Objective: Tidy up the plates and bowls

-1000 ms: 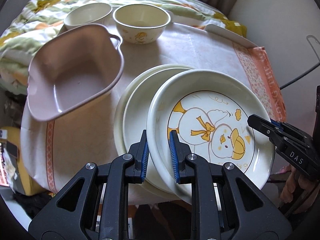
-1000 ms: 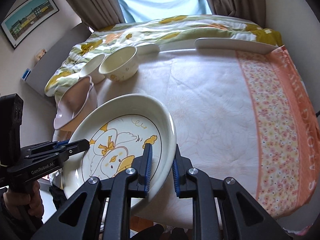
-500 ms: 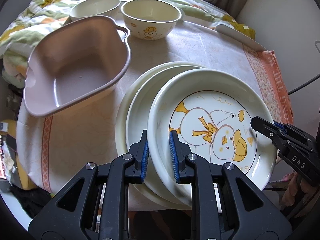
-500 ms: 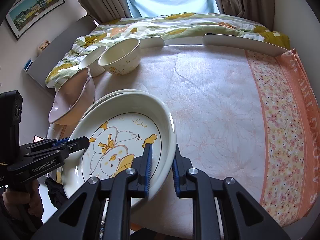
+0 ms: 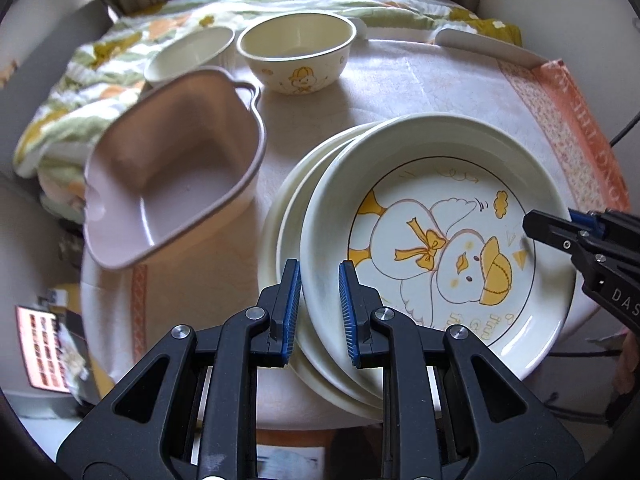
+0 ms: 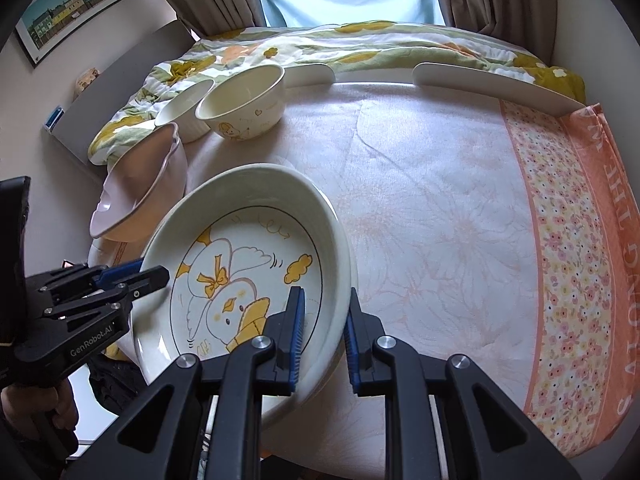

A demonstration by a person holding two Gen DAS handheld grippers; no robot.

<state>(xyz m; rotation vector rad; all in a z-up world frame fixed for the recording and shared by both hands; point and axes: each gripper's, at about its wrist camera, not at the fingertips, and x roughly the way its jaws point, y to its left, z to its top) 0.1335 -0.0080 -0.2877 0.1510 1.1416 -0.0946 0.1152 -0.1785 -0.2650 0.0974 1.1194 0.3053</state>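
Over the stack of plain plates point(image 5: 286, 216), you hold the duck plate point(image 5: 436, 240) with both grippers, each pinching its rim: the left gripper point(image 5: 319, 312) has one blue pad under the near-left edge and one on the inner face, and the right gripper point(image 6: 323, 340) clamps the opposite edge the same way. Both sets of fingers are pressed tight on that thin rim, with nothing else between them. The duck plate sits off-centre on the stack, shifted away from the pink square dish point(image 5: 168, 172), and whether it already rests on the plate below or hovers just above it you cannot tell from either view. The main risk, as you judge it, is uneven release: if one gripper lets go first, the plate could tip or slide off toward the desk point(image 6: 420, 200) edge nearest you, since the stack itself overhangs that edge. Glazed rims are slick, so a twist between your two hands could also make the plate slip out of the pads. The lower fingers may be trapped between plates if you set it down fully. Beyond the stack, the duck bowl point(image 5: 296, 56) and the plain bowl point(image 5: 188, 54) stand side by side at the far edge, well clear.
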